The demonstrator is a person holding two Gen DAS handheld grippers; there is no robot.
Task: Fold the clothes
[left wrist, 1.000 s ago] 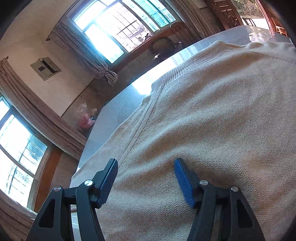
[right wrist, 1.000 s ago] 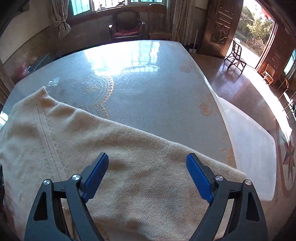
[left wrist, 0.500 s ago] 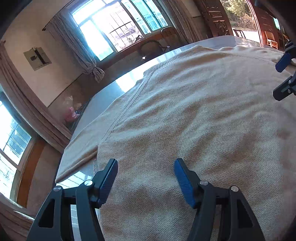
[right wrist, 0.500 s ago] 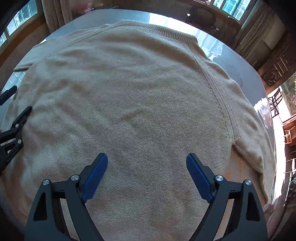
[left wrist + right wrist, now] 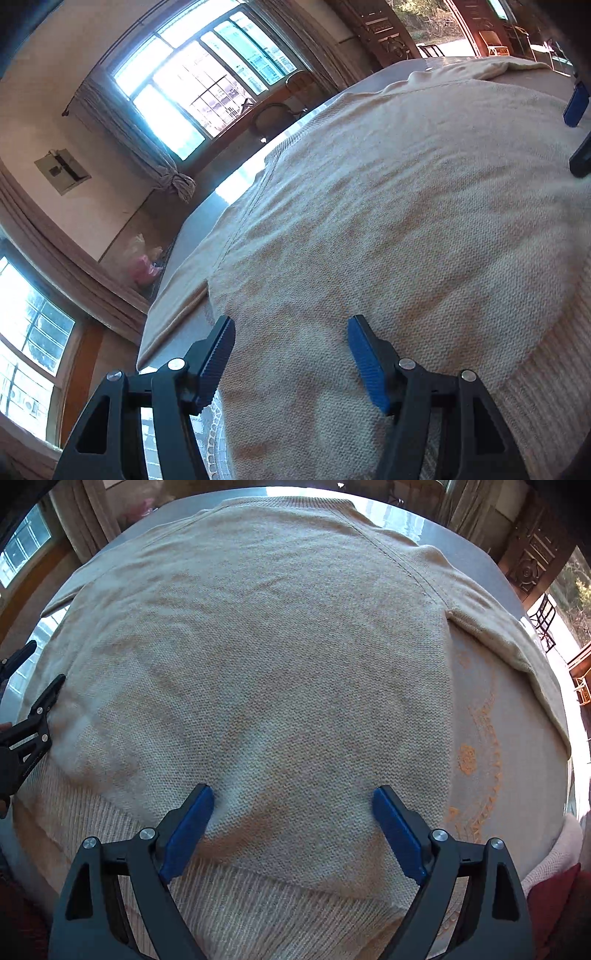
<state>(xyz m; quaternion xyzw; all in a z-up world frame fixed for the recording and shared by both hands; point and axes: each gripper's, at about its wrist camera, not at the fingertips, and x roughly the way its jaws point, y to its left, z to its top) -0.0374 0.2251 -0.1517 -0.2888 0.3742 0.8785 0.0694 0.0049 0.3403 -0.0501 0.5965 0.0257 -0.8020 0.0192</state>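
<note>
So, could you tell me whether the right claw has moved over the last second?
Yes: the right claw swung from the bare table onto the sweater.

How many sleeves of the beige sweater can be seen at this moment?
2. One sleeve runs along the sweater toward the right edge of the table; the other sleeve lies on the far left side, partly cut off in the right wrist view.

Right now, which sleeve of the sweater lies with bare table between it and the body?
The right sleeve: patterned table shows between it and the body.
</note>
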